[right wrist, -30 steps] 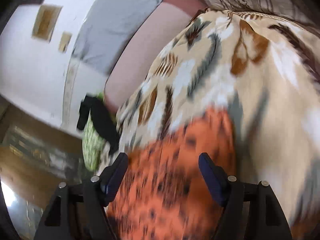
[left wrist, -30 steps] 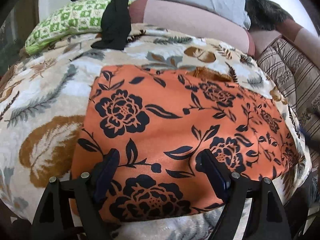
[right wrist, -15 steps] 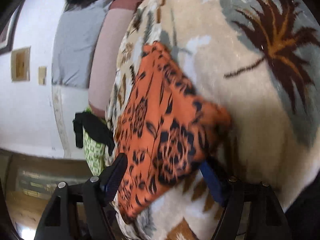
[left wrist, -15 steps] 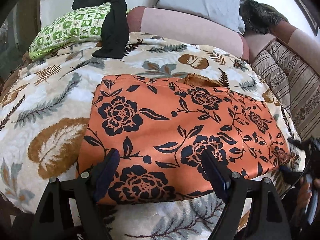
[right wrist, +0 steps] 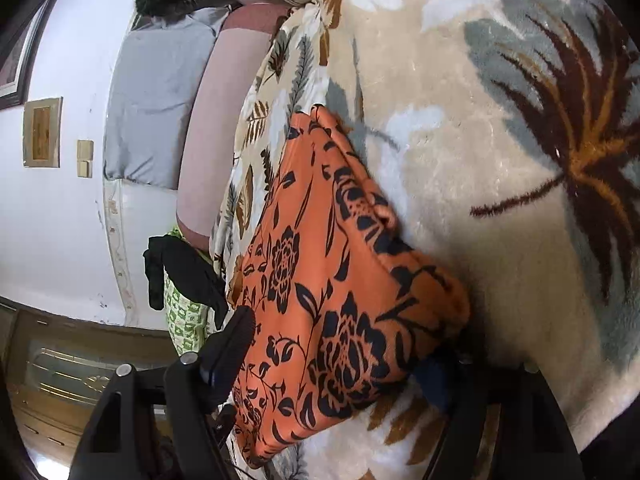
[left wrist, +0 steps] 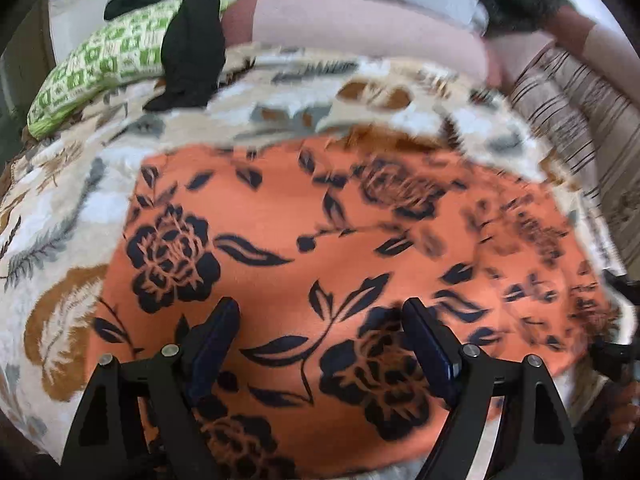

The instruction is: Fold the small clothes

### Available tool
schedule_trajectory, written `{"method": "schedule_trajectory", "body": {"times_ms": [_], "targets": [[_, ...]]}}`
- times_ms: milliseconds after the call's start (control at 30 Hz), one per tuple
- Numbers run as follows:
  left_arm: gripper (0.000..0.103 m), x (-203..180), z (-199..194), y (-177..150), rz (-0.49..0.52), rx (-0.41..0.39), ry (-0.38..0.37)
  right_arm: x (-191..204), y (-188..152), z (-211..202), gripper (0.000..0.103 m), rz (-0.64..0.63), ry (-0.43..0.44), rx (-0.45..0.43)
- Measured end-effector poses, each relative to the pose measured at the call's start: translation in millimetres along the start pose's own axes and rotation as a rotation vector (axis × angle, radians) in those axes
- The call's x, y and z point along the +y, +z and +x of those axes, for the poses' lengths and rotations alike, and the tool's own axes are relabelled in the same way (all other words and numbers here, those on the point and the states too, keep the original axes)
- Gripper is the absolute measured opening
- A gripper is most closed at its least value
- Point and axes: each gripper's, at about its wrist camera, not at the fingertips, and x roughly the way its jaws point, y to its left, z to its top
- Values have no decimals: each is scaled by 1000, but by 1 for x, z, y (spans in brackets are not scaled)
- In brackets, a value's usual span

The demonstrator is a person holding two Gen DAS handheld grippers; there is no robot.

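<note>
Leaf-print blanket [left wrist: 76,216] w/ orange floral garment [left wrist: 320,248] flat; left gripper [left wrist: 320,320] wide above, right gripper [right wrist: 340,344] wide, straddling garment corner.

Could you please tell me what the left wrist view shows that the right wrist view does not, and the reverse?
Only the left wrist view shows the left gripper, open above the orange floral garment. Only the right wrist view shows the right gripper, open around the garment's corner, and the framed picture on the wall. Both show the garment, the leaf-print blanket, the green pillow and the black garment draped on it.
</note>
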Motion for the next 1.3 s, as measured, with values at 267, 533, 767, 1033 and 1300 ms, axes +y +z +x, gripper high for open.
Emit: {"method": "schedule_trajectory", "body": {"times_ms": [267,533,767,1033,1300], "targets": [[85,-13,-18,14,8,-36,8,19,3,1,78,-49,-44,18],[85,-20,5,23,-18,15,2,21,4,9,78,-78,-104,29],[85,-19,-1,31,-23,-6,-5,21,4,10,78,-46,-113,35],[87,-29,27,28,40,49,53,7,7,7,77,43,-89,16],[87,-26,15,33,9,31,45,16,8,6,77,-27,-124,10]]}}
